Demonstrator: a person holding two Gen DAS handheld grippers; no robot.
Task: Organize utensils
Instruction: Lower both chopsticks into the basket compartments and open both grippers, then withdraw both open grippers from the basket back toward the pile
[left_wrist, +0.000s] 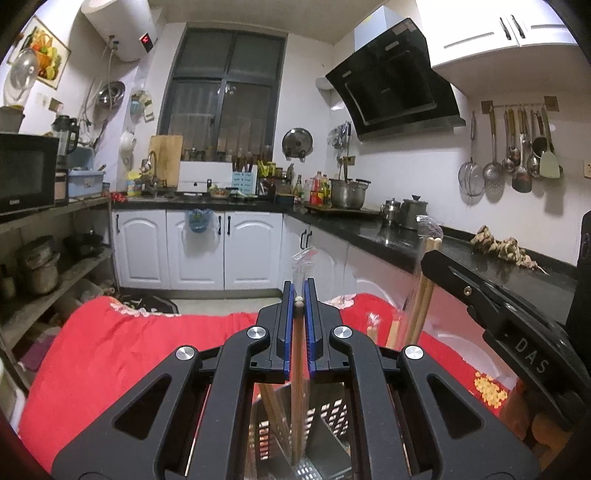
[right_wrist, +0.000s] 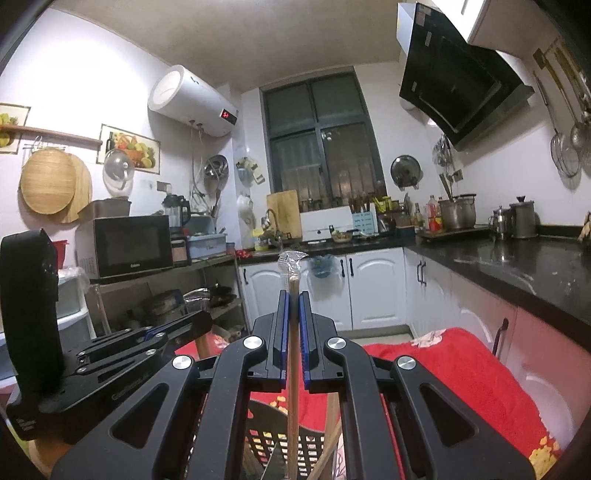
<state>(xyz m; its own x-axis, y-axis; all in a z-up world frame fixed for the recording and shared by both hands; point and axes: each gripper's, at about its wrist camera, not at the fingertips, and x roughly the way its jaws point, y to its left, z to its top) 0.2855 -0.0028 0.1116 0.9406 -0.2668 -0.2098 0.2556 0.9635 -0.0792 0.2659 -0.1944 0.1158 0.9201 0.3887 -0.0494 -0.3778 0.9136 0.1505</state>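
Wooden chopsticks (left_wrist: 297, 332) stood upright in your left gripper (left_wrist: 299, 295), jaws clamped, the right gripper (right_wrist: 291, 306) likewise, so lowering them straight into the perforated holder (left_wrist: 325, 417) seemed wisest.

A table draped in a red cloth (left_wrist: 110, 350) with floral print carries the work. A perforated utensil holder (left_wrist: 328, 417) stands directly on it, chopsticks upright inside.

We count two grippers (left_wrist: 300, 301) (right_wrist: 293, 306), each clamping one wrapped pair of chopsticks (left_wrist: 298, 354) (right_wrist: 293, 354), one perforated holder (left_wrist: 325, 417), and perhaps three loose chopsticks inside.
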